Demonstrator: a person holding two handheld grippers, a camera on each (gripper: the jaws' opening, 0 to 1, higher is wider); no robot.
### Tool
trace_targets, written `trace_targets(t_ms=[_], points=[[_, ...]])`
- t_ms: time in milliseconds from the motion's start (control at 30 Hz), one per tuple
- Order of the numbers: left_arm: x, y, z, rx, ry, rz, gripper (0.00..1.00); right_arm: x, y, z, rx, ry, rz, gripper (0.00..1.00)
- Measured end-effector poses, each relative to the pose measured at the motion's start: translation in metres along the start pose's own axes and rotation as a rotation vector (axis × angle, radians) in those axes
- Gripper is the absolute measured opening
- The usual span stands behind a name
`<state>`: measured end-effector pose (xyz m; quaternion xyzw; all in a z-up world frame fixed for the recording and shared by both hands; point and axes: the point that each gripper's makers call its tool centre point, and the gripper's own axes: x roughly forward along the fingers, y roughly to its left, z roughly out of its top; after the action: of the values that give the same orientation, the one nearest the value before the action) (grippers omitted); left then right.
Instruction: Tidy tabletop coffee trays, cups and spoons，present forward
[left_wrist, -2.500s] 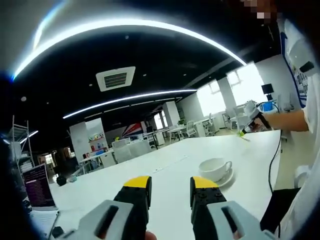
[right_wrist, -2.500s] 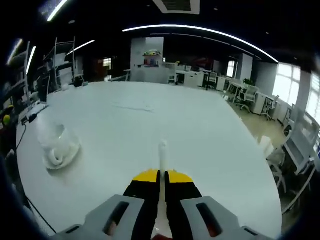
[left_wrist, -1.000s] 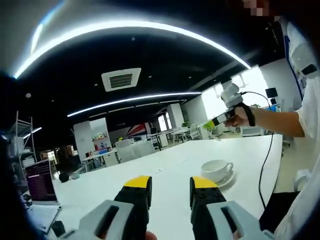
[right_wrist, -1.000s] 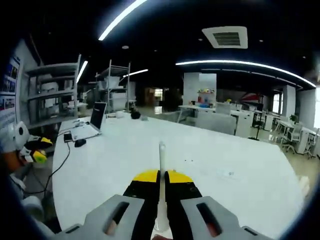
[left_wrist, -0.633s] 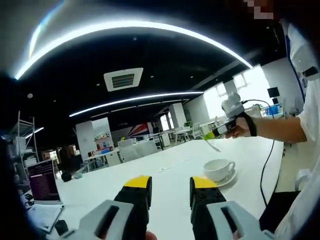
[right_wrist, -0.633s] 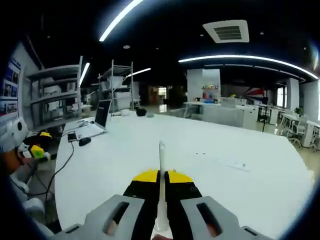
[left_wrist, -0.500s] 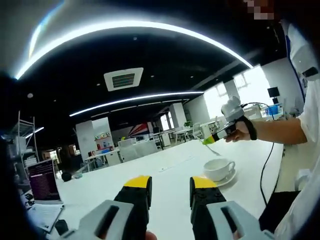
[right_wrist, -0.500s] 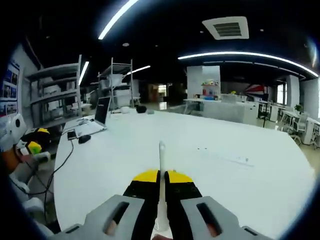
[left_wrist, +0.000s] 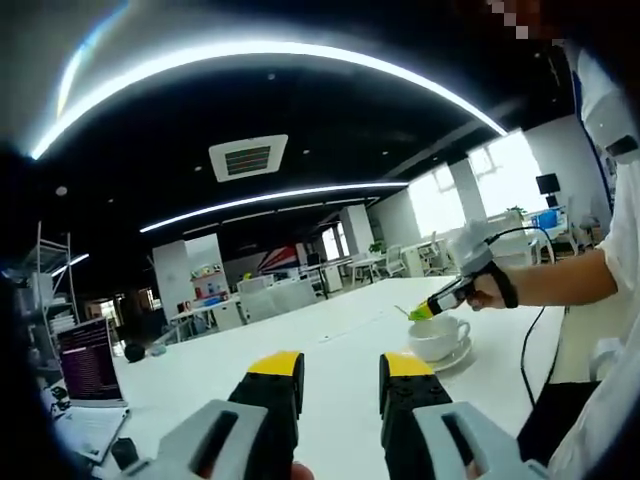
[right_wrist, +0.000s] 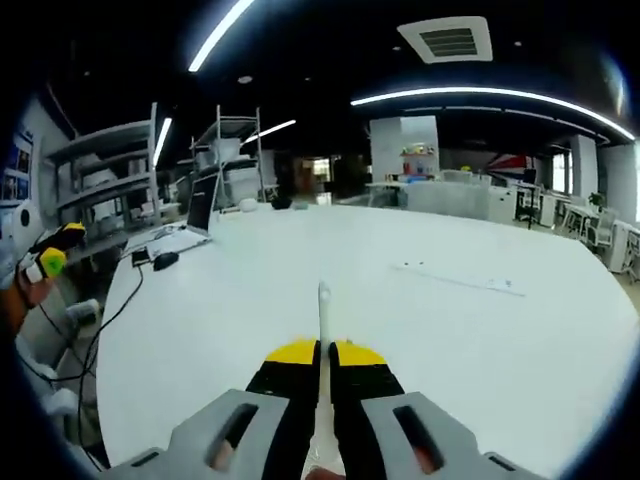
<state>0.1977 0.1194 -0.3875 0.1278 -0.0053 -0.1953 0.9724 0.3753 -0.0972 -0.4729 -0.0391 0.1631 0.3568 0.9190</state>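
Right gripper (right_wrist: 323, 352) pinches the spoon (right_wrist: 323, 330), tip poised over the cup (left_wrist: 437, 335) on its saucer (left_wrist: 452, 359). Left gripper (left_wrist: 341, 366) idles, its 2 jaws spread and empty. Best lower slowly, centred over the cup's mouth, releasing only once the spoon rests.

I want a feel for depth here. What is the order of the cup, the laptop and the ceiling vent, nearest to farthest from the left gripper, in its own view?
1. Cup, on its saucer, just right of the left gripper.
2. Laptop, far left on the table.
3. Ceiling vent, overhead, up left.
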Motion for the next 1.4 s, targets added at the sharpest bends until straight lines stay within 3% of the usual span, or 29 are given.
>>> trace_targets(t_ms=[333, 1000, 1133, 1400], points=[[-0.004, 0.001, -0.005, -0.014, 0.006, 0.008, 0.32, 0.012, -0.006, -0.016, -0.046, 0.049, 0.0, 0.05], [-0.01, 0.008, -0.005, -0.015, 0.016, 0.021, 0.32, 0.017, -0.004, -0.018, -0.113, 0.063, -0.006, 0.08], [-0.011, 0.011, -0.003, -0.017, 0.009, 0.03, 0.32, 0.01, -0.001, -0.009, -0.117, 0.041, -0.002, 0.09], [-0.01, 0.018, -0.003, -0.029, -0.003, 0.05, 0.32, -0.013, -0.008, 0.037, -0.142, -0.054, -0.016, 0.12]])
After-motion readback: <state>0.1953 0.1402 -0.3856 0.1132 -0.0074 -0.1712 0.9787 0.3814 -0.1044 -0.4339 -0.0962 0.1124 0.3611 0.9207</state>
